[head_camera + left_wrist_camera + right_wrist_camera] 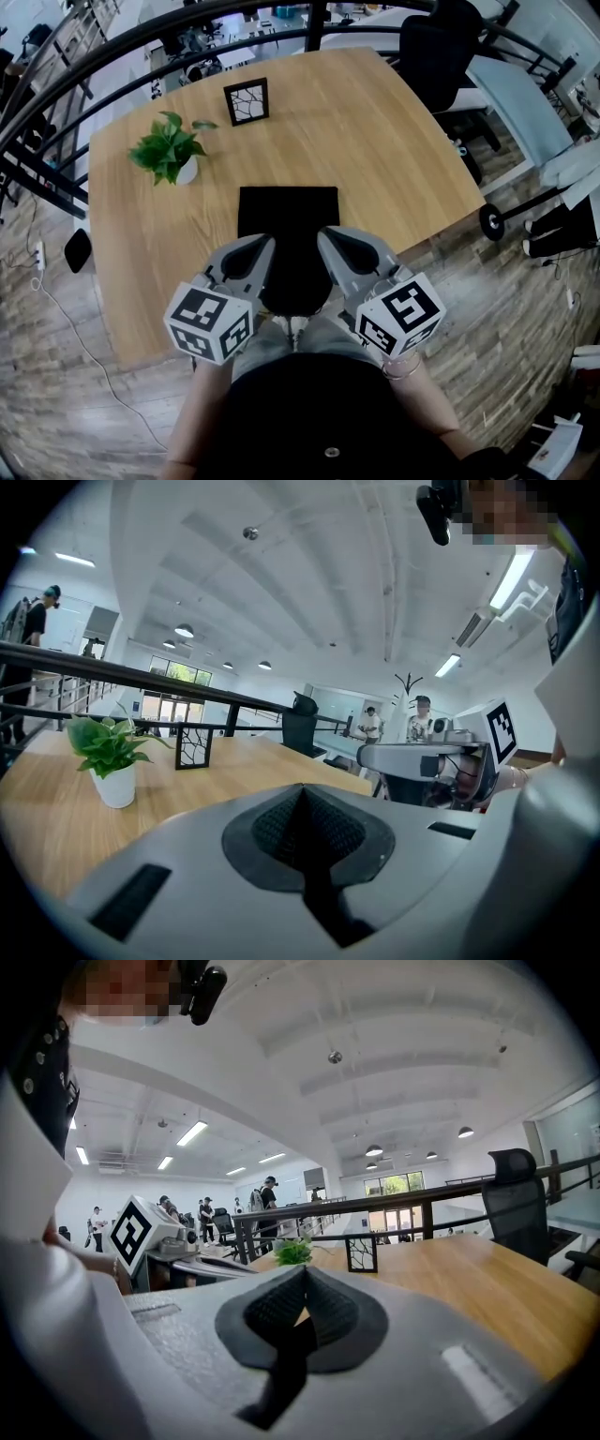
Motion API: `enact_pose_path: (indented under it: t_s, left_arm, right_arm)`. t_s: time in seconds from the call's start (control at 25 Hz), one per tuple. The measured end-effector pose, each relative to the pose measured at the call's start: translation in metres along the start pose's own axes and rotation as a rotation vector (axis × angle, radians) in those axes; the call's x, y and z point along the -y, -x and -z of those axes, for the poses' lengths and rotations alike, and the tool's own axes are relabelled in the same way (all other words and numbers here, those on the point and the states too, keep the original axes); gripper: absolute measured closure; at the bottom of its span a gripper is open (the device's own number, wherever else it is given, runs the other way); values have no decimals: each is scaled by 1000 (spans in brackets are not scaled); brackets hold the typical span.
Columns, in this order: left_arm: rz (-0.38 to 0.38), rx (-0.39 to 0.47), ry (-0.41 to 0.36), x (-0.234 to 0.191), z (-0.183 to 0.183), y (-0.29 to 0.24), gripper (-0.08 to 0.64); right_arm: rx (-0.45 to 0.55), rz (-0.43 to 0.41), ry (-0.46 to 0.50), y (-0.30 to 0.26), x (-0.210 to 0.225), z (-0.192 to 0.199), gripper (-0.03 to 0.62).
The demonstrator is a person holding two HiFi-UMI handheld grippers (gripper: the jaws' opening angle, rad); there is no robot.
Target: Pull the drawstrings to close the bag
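A black drawstring bag (287, 220) lies flat on the wooden table (394, 159), its gathered end toward me. Pale cord ends (295, 328) hang off the table edge below it. My left gripper (268, 244) sits at the bag's left side and my right gripper (324, 236) at its right side, tips angled toward each other. In the left gripper view the left gripper's (300, 791) pads are pressed together, with a black strip running down from them. The right gripper (302, 1271) looks the same, shut with a black strip trailing from its pads. The grip points themselves are hidden.
A potted plant (171, 150) stands at the table's left and a small black picture frame (247, 101) at the back. A black office chair (436, 47) and a curved black railing (112, 66) lie beyond. Several people stand far off.
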State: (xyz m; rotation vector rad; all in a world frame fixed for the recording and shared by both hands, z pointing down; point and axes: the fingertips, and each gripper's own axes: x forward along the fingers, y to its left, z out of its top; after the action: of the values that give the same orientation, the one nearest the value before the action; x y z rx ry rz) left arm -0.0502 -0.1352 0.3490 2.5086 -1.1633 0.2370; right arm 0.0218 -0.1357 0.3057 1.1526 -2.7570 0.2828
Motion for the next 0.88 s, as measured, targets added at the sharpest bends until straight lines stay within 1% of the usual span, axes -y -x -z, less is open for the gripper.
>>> enact_pose_path:
  t_s: [0.4, 0.6, 0.88]
  left_arm:
    - [8, -18, 11, 5, 6, -1, 545]
    - [5, -24, 19, 3, 11, 0, 545]
    - [21, -33, 34, 6, 14, -1, 545]
  right_arm:
    - [-51, 7, 14, 0, 0, 15, 594]
    - [-65, 8, 37, 0, -1, 20, 594]
    - [-84, 20, 21, 1, 2, 25, 594]
